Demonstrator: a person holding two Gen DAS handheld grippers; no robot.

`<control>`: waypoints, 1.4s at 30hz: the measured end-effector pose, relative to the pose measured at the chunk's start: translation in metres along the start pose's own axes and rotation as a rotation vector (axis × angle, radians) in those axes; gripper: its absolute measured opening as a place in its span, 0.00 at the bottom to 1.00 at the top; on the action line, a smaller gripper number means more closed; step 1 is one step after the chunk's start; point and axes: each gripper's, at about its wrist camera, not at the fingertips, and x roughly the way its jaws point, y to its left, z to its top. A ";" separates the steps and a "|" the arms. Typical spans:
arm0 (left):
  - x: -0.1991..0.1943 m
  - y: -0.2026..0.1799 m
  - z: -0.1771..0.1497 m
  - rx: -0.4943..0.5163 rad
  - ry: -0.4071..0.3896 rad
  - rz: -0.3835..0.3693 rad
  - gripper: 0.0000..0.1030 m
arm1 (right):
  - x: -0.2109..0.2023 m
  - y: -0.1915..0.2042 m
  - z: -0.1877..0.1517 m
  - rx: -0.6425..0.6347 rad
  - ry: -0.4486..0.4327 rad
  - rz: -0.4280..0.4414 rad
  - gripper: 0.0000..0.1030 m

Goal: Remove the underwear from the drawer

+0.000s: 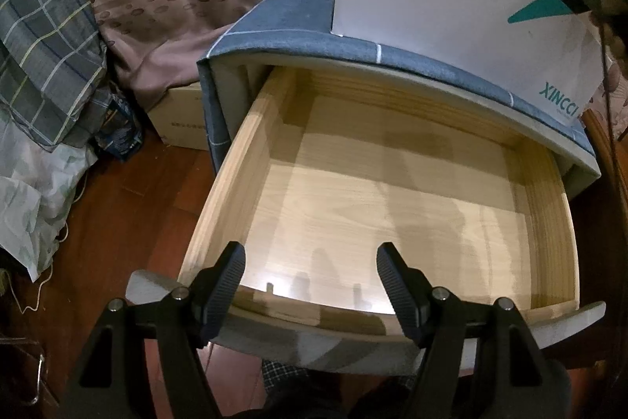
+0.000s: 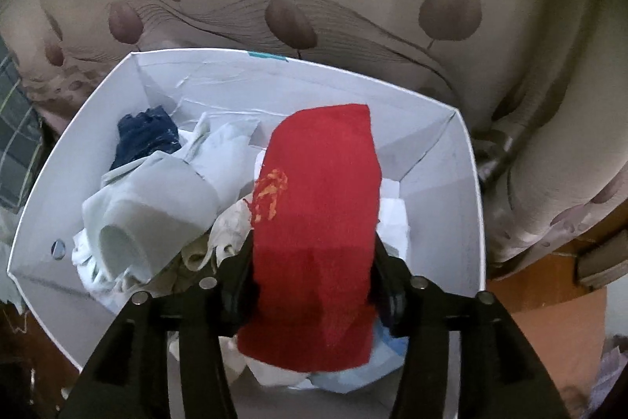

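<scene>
Left gripper [image 1: 310, 266] hangs open over the drawer [image 1: 251, 160], nothing between its fingers. Right gripper [image 2: 312, 254] holds red underwear [image 2: 318, 207] between its pads above the white box [image 2: 443, 222]

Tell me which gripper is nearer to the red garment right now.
Right. The right gripper has the red garment between its fingers, over the white box. The left gripper hangs open over the drawer, whose visible floor is bare.

Dim indoor light, glare on drawer floor [image 1: 353, 222], fisheye-dark corners.
</scene>
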 end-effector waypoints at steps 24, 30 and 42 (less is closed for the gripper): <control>-0.001 -0.008 -0.002 0.014 -0.001 0.011 0.69 | -0.121 0.009 -0.024 -0.040 -0.275 0.049 0.99; -0.002 -0.008 -0.003 0.013 -0.004 0.016 0.69 | -0.181 0.005 -0.073 -0.026 -0.364 0.113 1.00; -0.016 -0.012 -0.005 0.046 -0.014 0.019 0.69 | -0.137 0.002 -0.226 0.039 -0.204 0.113 1.00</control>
